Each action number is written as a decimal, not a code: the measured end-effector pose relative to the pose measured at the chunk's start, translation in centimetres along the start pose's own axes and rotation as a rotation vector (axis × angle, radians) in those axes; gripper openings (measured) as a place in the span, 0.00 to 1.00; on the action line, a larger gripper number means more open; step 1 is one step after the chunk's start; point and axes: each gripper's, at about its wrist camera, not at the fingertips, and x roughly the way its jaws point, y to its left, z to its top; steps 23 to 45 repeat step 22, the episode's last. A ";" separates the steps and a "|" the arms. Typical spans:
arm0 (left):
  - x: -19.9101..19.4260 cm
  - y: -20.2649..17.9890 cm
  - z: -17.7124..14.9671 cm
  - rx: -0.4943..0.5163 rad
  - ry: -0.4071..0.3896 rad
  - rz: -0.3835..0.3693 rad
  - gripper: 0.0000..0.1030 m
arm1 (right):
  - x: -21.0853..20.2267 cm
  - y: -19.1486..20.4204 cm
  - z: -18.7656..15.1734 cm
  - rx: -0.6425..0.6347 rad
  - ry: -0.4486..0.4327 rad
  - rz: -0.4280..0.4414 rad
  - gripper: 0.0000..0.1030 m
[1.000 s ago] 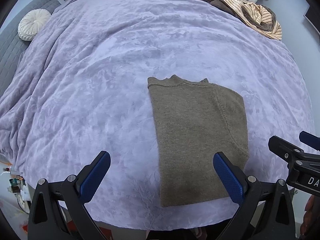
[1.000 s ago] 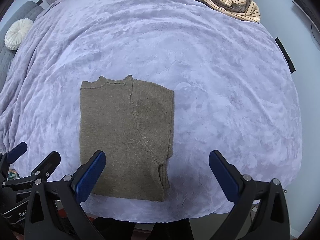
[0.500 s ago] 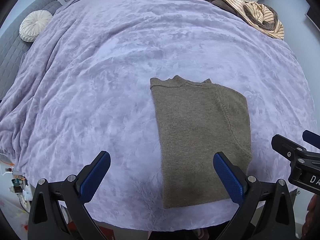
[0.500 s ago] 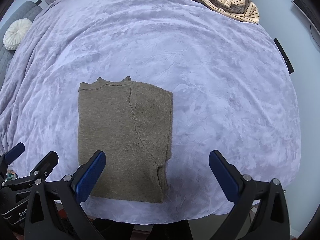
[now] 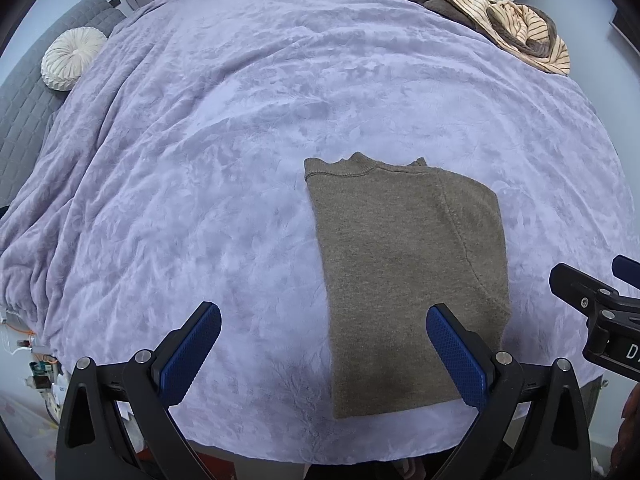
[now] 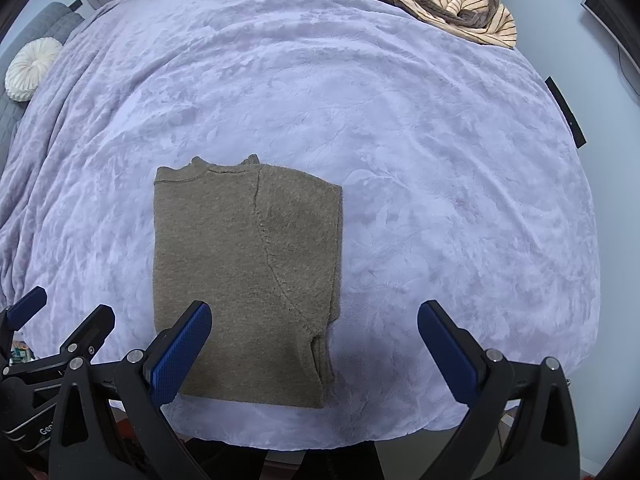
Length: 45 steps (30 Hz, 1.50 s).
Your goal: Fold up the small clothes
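fuzzy olive knit sweater point(image 5: 404, 264), folded rectangular

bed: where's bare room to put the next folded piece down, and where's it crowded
Bare lilac blanket lies right of the folded brown sweater, and more between the sweater and the round cream cushion on the left. The middle beyond the collar is bare too. The far right corner is crowded with the heap of striped and brown clothes.

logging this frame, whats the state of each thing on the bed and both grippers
brown sweater: folded into a flat rectangle, lying near the bed's front edge, not gripped
left gripper: open, empty
right gripper: open, empty
clothes pile: unfolded, heaped at the far corner
lilac blanket: spread over the bed, lightly wrinkled
round cushion: resting on the grey surface beside the bed
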 end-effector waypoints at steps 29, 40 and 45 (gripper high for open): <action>-0.2 0.7 -0.1 -0.003 -0.014 -0.045 1.00 | -0.1 0.5 -0.4 0.001 0.004 -0.005 1.00; -0.2 0.7 -0.1 -0.003 -0.014 -0.045 1.00 | -0.1 0.5 -0.4 0.001 0.004 -0.005 1.00; -0.2 0.7 -0.1 -0.003 -0.014 -0.045 1.00 | -0.1 0.5 -0.4 0.001 0.004 -0.005 1.00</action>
